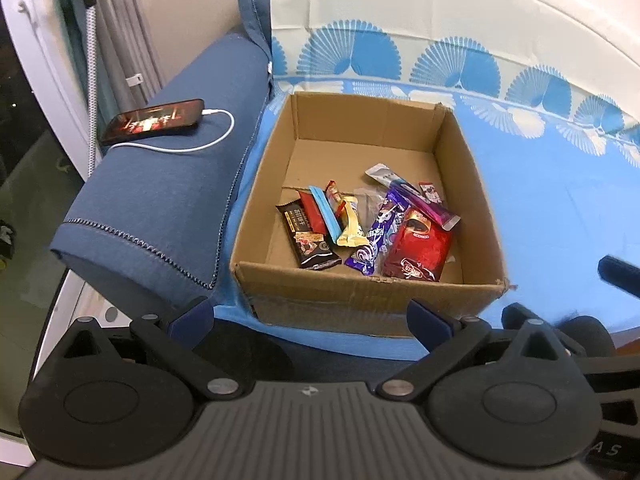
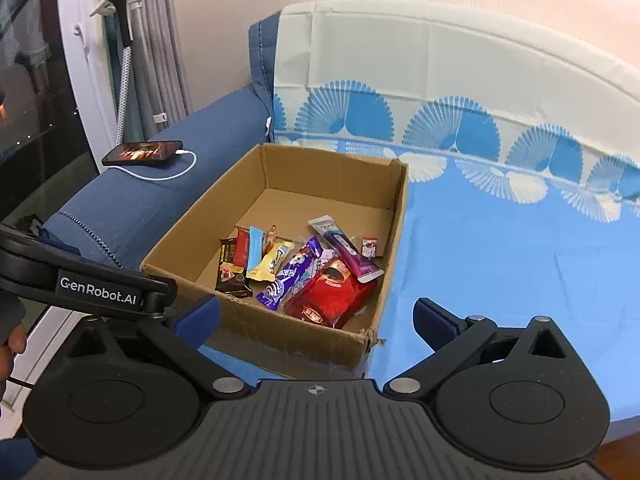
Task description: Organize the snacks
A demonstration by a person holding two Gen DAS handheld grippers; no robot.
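An open cardboard box [image 1: 472, 184] [image 2: 188, 240] stands on the blue sofa cover. Several snack packets lie in its near half: a red pouch [image 1: 418, 252] [image 2: 332, 296], a purple bar [image 1: 376, 240] [image 2: 290, 276], a dark chocolate bar [image 1: 306, 236] [image 2: 230, 268], a yellow bar [image 1: 352, 224] [image 2: 270, 262] and a long pink-purple stick [image 1: 420, 200] [image 2: 348, 252]. My left gripper [image 1: 312, 318] is open and empty, in front of the box's near wall. My right gripper [image 2: 316, 316] is open and empty, at the box's near right corner.
A phone [image 1: 154, 120] [image 2: 142, 153] with a lit screen and white charging cable [image 1: 208, 140] lies on the blue sofa armrest [image 1: 160, 208] left of the box. The sofa backrest [image 2: 440, 80] rises behind. The left gripper's body [image 2: 96, 288] shows at the left of the right wrist view.
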